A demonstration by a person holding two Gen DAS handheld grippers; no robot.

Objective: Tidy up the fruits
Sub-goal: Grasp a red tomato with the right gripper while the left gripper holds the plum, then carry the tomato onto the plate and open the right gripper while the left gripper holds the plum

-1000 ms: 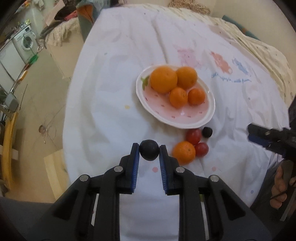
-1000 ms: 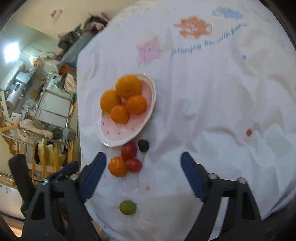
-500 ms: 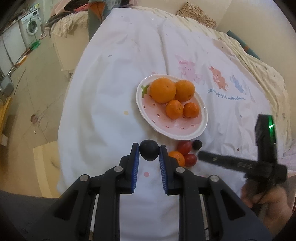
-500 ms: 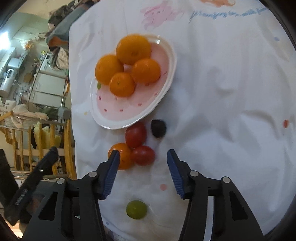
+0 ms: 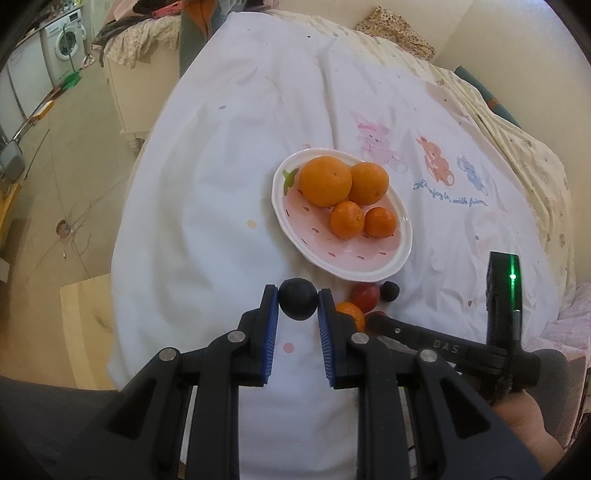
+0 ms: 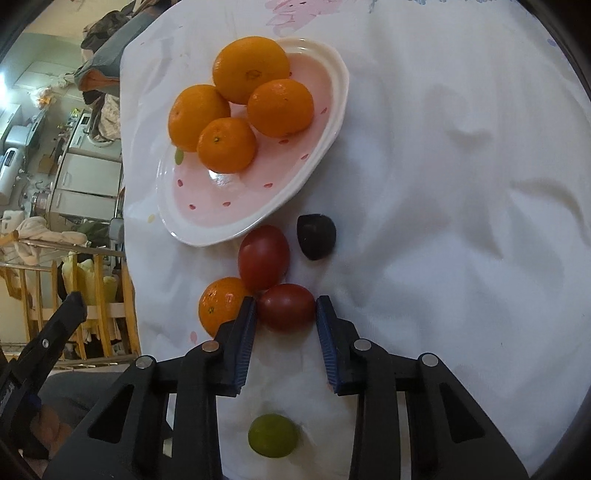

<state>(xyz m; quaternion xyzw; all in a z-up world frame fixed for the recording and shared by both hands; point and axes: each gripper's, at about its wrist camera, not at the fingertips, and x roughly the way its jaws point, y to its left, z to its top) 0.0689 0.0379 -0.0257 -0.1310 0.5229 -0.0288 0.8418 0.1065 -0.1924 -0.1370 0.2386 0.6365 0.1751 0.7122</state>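
Progress: partway, judging by four oranges plated and six small fruits not.
Plate: the pink strawberry-shaped ceramic plate [image 6: 334,122] on the white bedsheet [image 6: 461,184] holds four oranges [image 6: 251,70].
Left gripper [image 5: 297,305]: jaws clamped on a dark round plum [image 5: 297,304], held above the sheet near the plate.
Right gripper [image 6: 285,314]: jaws apart, straddling a red oval tomato [image 6: 285,307].
Left: second tomato [image 6: 263,256], small orange [image 6: 218,304], dark fruit [image 6: 316,236], green lime [image 6: 272,435].

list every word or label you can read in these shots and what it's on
"DAS": white letters on the black arm of the right gripper, seen from the left wrist.
Blue cursive line on the white sheet, under the cartoon animals: too blurred and distorted to read reliably.
Washing machine panel: too small to read.
No other text is legible.
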